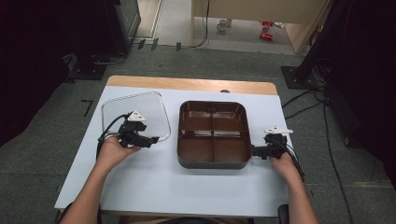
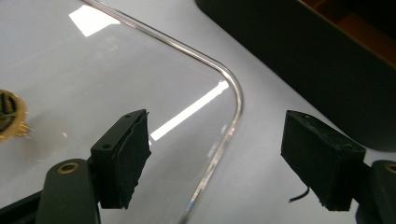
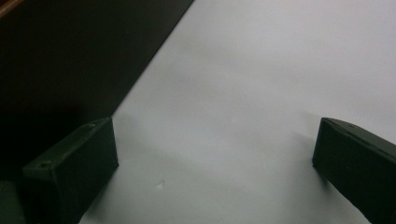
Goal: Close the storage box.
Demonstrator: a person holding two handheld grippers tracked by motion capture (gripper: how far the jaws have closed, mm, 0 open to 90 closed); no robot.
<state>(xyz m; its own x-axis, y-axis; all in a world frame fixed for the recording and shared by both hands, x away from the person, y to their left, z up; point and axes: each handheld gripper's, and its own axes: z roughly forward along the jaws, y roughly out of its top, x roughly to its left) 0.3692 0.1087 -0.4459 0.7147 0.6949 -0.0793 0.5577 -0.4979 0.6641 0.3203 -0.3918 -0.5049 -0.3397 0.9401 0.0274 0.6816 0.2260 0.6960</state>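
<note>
**So, both grippers spread wide beside the lid and the tray**

Okay, quick rundown of the table. The left gripper (image 1: 153, 139) sits over the near right corner of the clear lid (image 1: 135, 114), which lies flat on the white tabletop (image 1: 154, 182) just left of the brown tray (image 1: 213, 134). In the left gripper view its jaws are spread wide with nothing between them: one pad (image 2: 126, 156) hovers over the clear lid (image 2: 93, 93), the other sits out past the lid's rounded edge over bare table. So that corner of the lid falls in the gap between the jaws, but I can't tell if either pad actually touches it. There's also a small gold fitting (image 2: 10, 114) at the far left of that view, on or under the lid, hard to say which.

Over on the other side, the right gripper (image 1: 256, 151) is parked right by the tray's near right corner, pointing toward it. The right gripper view shows its jaws wide apart too, with just white table between them and the tray's dark outer wall (image 3: 70, 56) running along next to one jaw. Close, but whether it's touching I can't call.

The tray itself is in the middle of the table, split into four compartments, and lid and tray sit just beside each other with a strip of table between them.
</note>
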